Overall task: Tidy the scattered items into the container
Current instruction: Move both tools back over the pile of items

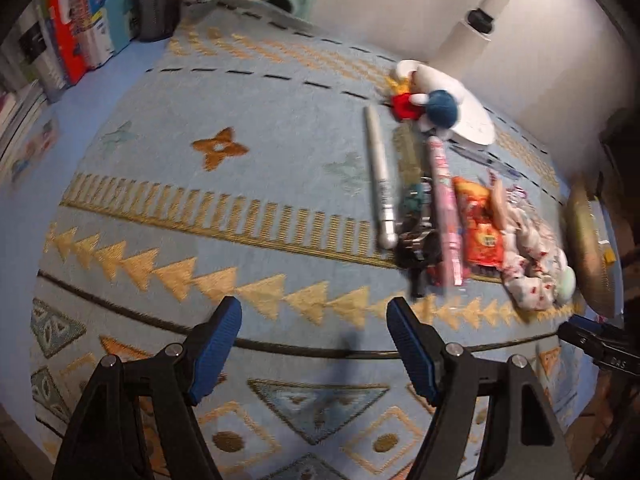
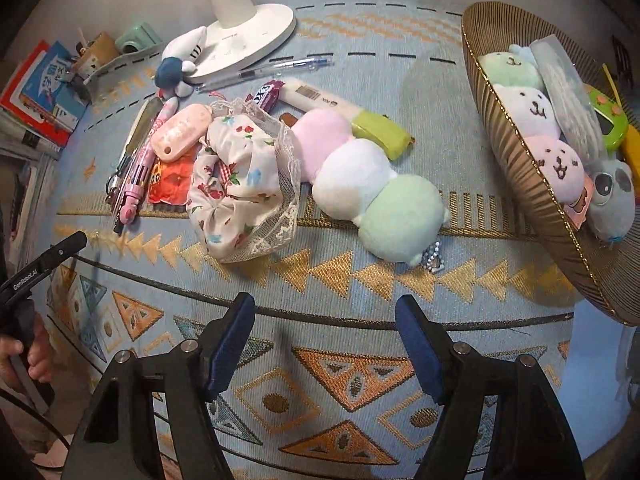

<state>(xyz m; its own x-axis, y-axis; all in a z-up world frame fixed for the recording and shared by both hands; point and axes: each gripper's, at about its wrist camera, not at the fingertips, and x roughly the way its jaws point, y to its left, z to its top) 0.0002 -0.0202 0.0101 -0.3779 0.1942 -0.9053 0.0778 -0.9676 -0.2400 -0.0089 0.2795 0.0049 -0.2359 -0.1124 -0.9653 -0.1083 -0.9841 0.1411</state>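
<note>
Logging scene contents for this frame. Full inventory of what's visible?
basket: 1, gold ribbed, right edge of cloth, holds plush toys
three-ball plush: 1, pink, white, green, mid cloth
floral scrunchie: 1, white, lace trim, left of plush
pink tag: 1, above red packet
red packet: 1, beside scrunchie
pink pen: 1, left of packet
clear pens: 2, by lamp base
lamp base: 1, white, back
blue-white plush: 1, beside lamp base
silver pen: 1, left of pile
books: several, far left
left gripper: open, empty
right gripper: open, empty
</note>
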